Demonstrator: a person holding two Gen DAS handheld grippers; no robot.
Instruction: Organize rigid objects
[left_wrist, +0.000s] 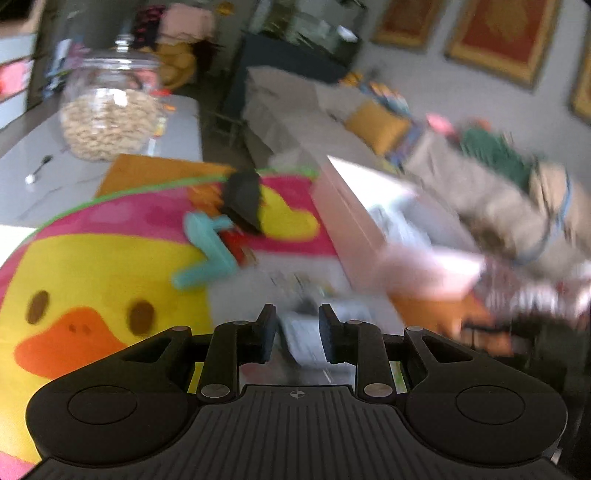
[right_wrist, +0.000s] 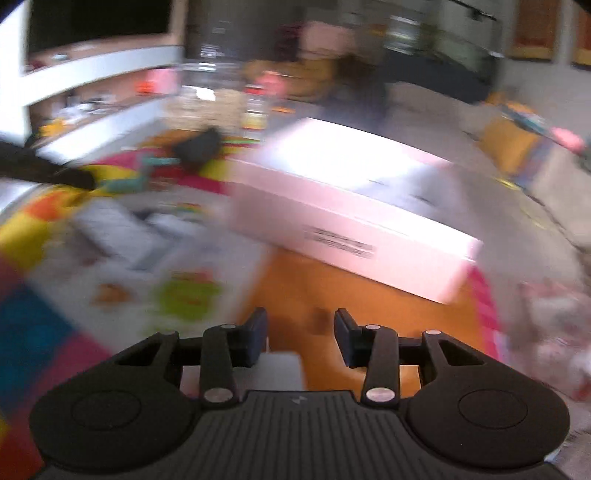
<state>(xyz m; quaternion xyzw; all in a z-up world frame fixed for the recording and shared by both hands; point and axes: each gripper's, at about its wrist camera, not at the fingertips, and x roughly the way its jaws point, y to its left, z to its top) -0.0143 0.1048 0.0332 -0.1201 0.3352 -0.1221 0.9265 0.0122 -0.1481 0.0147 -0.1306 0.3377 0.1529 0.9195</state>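
Beside the white box (right_wrist: 351, 206), both my grippers (left_wrist: 297, 332) (right_wrist: 300, 334) are open, holding nothing. Blur is strong; I could knock the box.

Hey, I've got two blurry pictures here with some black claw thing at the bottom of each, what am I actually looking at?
Each black claw is a two-finger gripper that a person holds by hand, with a wide-angle camera on it looking forward along the fingers. One picture comes from the left gripper, the other from the right gripper. Both are open and hold nothing. The blur suggests that they are moving. Below them lies a bright duck mat with a teal toy and a black object on it. Beside those sits a long white box. Behind the mat, on a grey table, stand a glass jar of pale beige bits and a spoon.
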